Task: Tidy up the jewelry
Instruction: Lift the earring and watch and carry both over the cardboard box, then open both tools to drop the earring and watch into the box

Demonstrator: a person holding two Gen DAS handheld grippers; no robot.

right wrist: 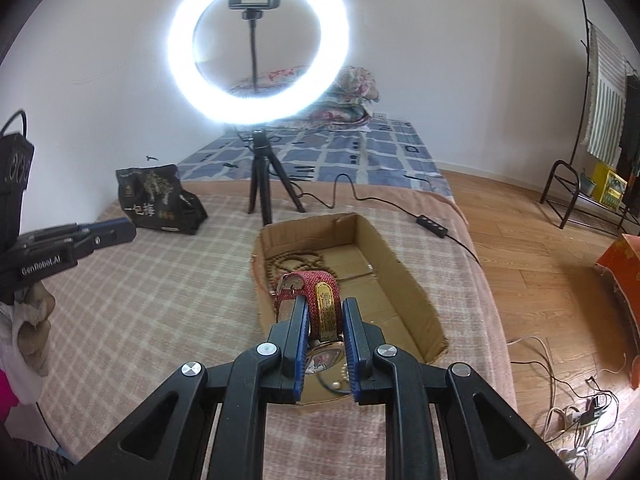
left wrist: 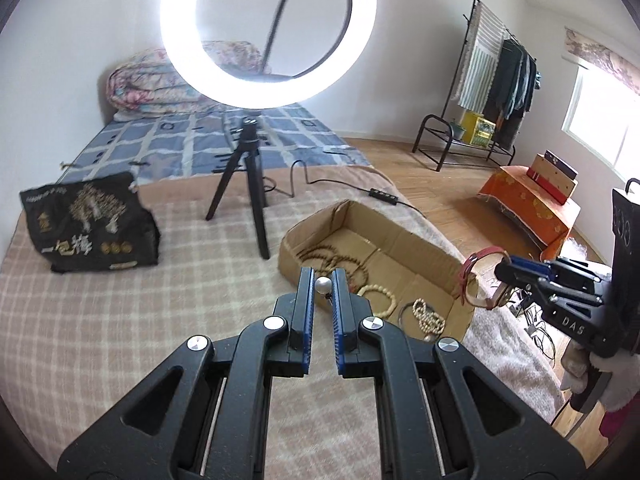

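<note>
My left gripper (left wrist: pixel 323 276) is shut on a silver pearl bead piece (left wrist: pixel 323 284), held just over the near left edge of the cardboard box (left wrist: pixel 424 248). The box holds dark bead strings (left wrist: pixel 320 258), a cream bead bracelet (left wrist: pixel 378 294) and a small bead strand (left wrist: pixel 430 316). My right gripper (right wrist: pixel 324 306) is shut on a red strap watch (right wrist: pixel 316 292) above the box (right wrist: pixel 400 276); in the left wrist view it (left wrist: pixel 505 270) holds the watch (left wrist: pixel 472 272) at the box's right end.
A ring light on a black tripod (left wrist: pixel 248 184) stands behind the box, its cable and switch (left wrist: pixel 384 196) trailing right. A black printed bag (left wrist: pixel 88 224) lies at the left on the checked blanket (left wrist: pixel 140 300). Wood floor, an orange-covered stool (left wrist: pixel 528 204) and cables (right wrist: pixel 576 412) are to the right.
</note>
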